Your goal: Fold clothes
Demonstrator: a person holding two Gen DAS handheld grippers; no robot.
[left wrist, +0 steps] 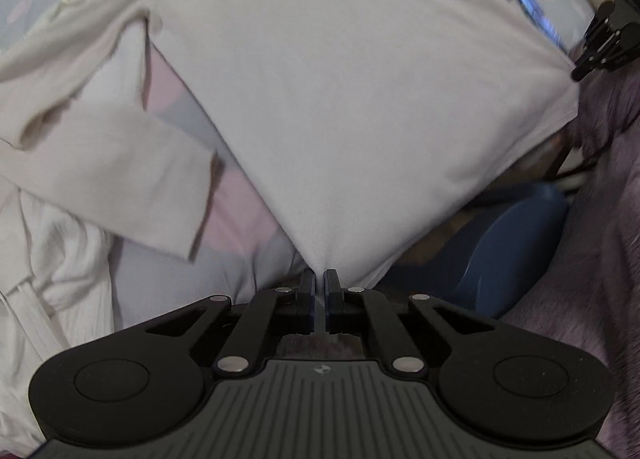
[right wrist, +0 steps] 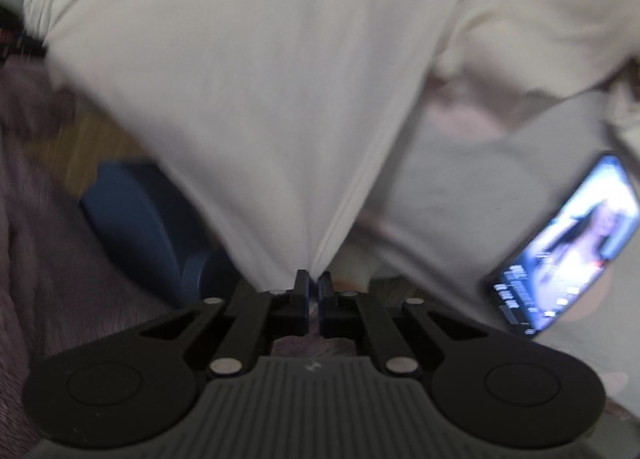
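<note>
1. A pale long-sleeved top lies spread on the bed, its near hem lifted off the sheet at both corners.
2. To fold cleanly, both corners probably need carrying forward together, hem taut.
3. Left tool and right tool point down, each pinched tight on a hem corner.
4. A lit phone lies nearby.

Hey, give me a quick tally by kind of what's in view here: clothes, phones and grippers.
Cream long-sleeved top: 1
White garment heaped beside it: 1
Lit phone: 1
Hand-held grippers, left hand-held gripper and right hand-held gripper: 2
Total: 5
</note>
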